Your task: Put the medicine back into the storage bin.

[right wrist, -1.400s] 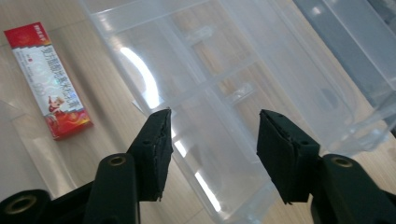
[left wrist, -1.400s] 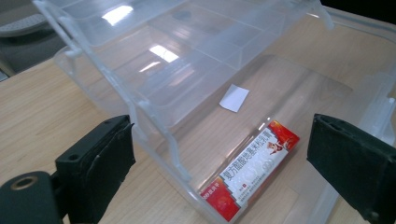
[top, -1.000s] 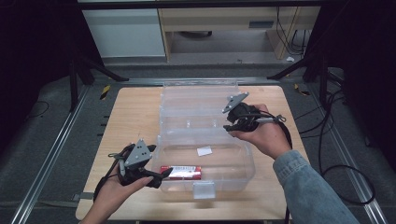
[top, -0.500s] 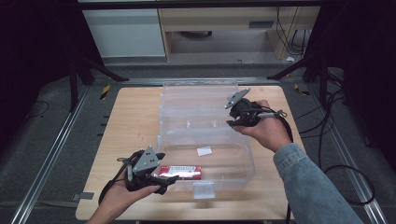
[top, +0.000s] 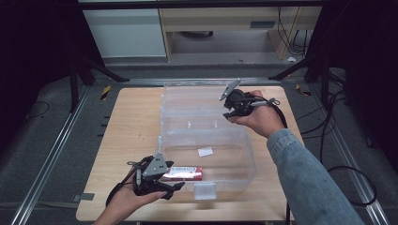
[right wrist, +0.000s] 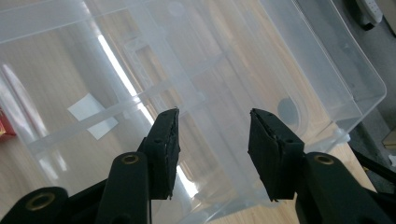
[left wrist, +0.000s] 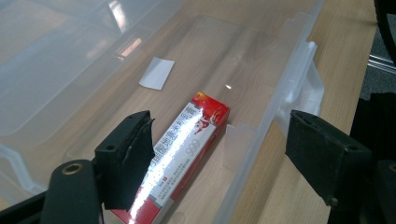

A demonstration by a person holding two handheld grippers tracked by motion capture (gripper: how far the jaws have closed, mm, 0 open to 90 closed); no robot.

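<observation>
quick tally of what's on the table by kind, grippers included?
Clear plastic bin: 1
Clear lid, behind the bin: 1
Red box, lying in the bin: 1
White label on the bin floor: 1
Handheld grippers, left gripper and right gripper: 2
Total: 6

Two hand-held grippers, black bodies. Left gripper (top: 170, 183): grey three-cornered plate on top, black cable looping off its rear; in the left gripper view, blocky black jaws, worn pad surface, brass-coloured rivet at the pivot arm. Right gripper (top: 228, 110): same grey plate, thin black cable trailing; ribbed pads, brass rivets. Right forearm in a blue denim sleeve (top: 305, 178).
</observation>
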